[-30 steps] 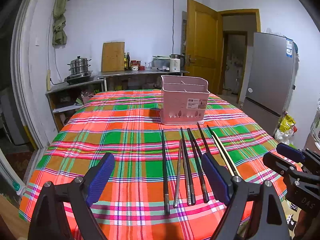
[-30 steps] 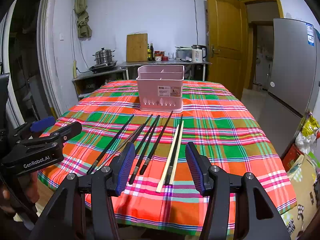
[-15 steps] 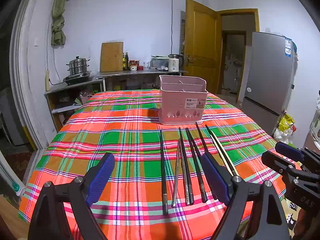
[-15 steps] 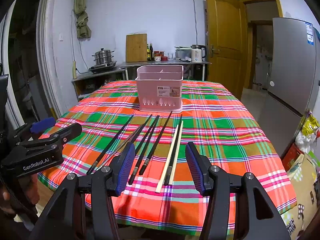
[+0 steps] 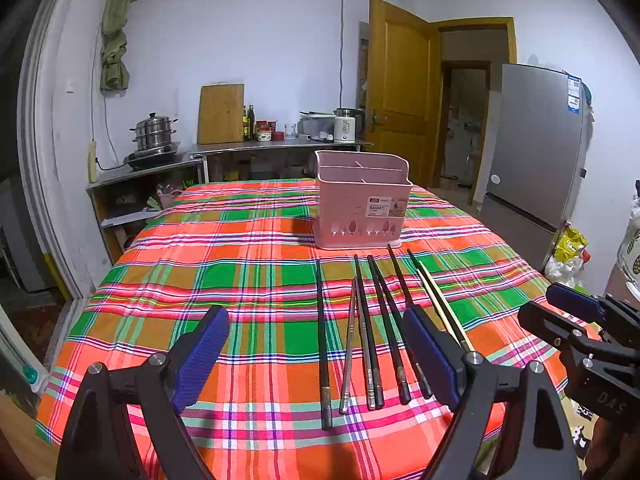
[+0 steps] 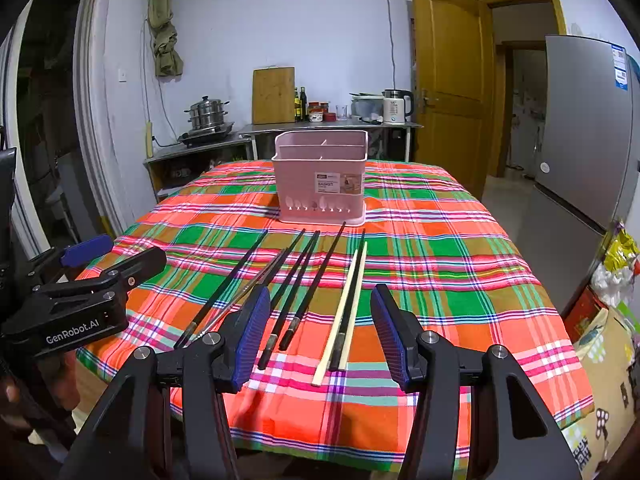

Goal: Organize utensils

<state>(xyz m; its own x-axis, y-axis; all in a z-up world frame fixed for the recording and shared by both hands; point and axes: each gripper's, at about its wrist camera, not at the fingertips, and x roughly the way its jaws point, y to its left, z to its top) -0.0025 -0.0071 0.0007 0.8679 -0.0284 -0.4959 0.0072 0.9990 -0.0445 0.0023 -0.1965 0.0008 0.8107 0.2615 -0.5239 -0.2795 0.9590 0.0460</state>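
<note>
Several chopsticks lie side by side on the plaid tablecloth: black ones (image 5: 374, 320), a metal one (image 5: 349, 344) and a pale wooden pair (image 6: 347, 308). A pink divided utensil basket (image 5: 362, 200) stands behind them, also in the right wrist view (image 6: 322, 178). My left gripper (image 5: 316, 354) is open and empty, held low over the near ends of the chopsticks. My right gripper (image 6: 320, 330) is open and empty, over the near ends of the black and wooden chopsticks.
The table with the plaid cloth (image 5: 224, 264) fills the room's middle. A steel counter (image 5: 276, 146) with pots, bottles and a kettle stands behind. A grey fridge (image 5: 536, 156) and a wooden door (image 5: 396, 92) are at the right. Bags (image 6: 616, 264) lie on the floor.
Both grippers have shifted very slightly; the chopsticks and basket have not moved.
</note>
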